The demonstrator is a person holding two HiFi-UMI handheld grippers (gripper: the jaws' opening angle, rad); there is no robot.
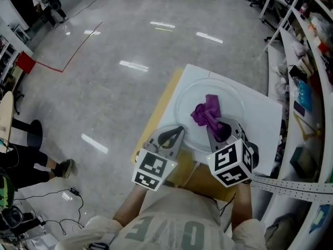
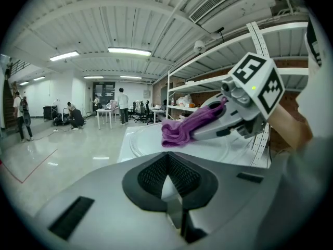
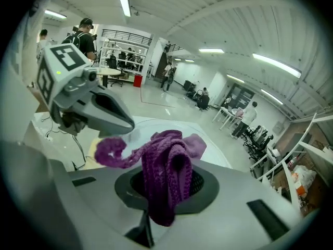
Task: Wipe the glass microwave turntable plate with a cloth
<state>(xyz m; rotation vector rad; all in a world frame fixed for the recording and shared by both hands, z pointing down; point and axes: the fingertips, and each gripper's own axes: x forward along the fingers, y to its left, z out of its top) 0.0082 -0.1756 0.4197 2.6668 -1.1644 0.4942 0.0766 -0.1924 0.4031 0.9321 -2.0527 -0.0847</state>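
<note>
A purple cloth (image 1: 207, 112) is clenched in the right gripper (image 1: 219, 130) over the glass plate (image 1: 183, 102), mid-bench (image 1: 266, 120). The left gripper (image 1: 175, 135) is closed, empty, by the near edge. Wiping is judged barely begun.

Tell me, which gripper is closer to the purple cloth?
Right. The right gripper clamps the purple cloth over the glass plate; the left gripper, shut and empty, sits beside it, clear of the cloth.
</note>
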